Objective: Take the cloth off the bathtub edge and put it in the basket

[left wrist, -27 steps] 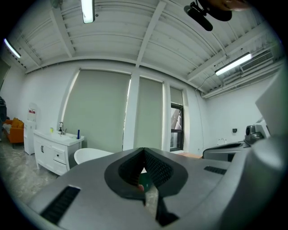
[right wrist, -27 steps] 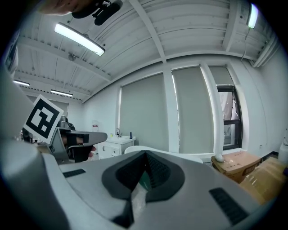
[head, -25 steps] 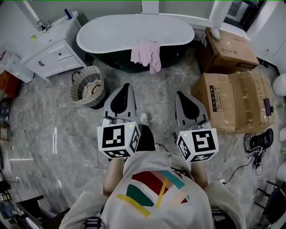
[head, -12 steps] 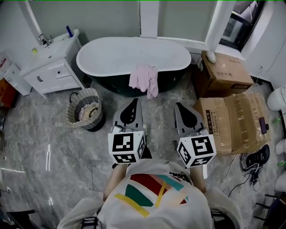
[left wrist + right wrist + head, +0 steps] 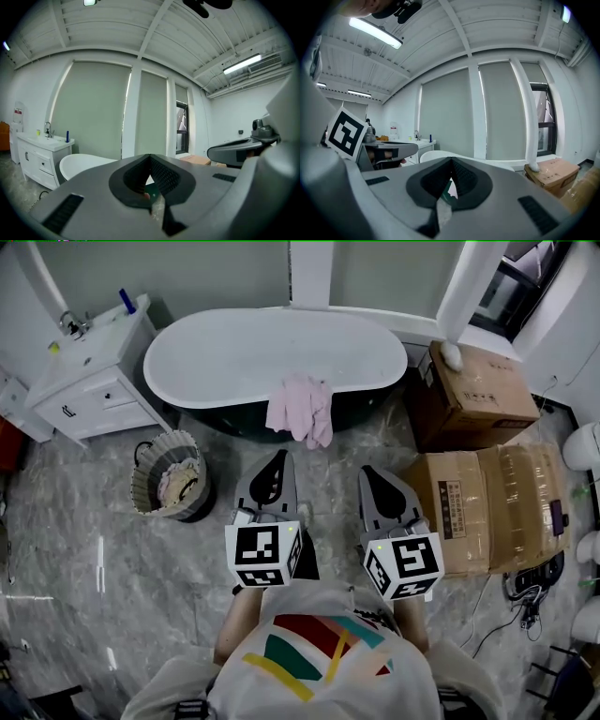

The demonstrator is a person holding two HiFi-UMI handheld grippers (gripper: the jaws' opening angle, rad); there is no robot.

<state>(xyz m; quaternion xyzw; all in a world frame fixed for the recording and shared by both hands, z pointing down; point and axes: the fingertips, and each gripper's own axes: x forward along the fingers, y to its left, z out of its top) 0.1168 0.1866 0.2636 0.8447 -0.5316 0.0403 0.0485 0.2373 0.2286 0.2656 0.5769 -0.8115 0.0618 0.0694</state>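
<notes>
A pink cloth (image 5: 302, 409) hangs over the near rim of the white bathtub (image 5: 244, 357), draping down its dark side. A round woven basket (image 5: 172, 478) holding some laundry stands on the floor, left of the tub's front. My left gripper (image 5: 277, 456) is shut and empty, its tip just short of the cloth's lower edge. Beside it my right gripper (image 5: 368, 471) is also shut and empty, a little right of the cloth. In both gripper views the jaws meet at a point, with the tub (image 5: 82, 165) (image 5: 440, 155) behind them.
A white vanity (image 5: 80, 371) with a faucet stands left of the tub. Cardboard boxes (image 5: 492, 493) are stacked at the right, near a toilet (image 5: 583, 448). Cables and a black device (image 5: 532, 570) lie on the marble floor at the right.
The person has walked toward the tub. Both shut grippers have come closer to the pink cloth, and the basket now lies further left and nearer.
</notes>
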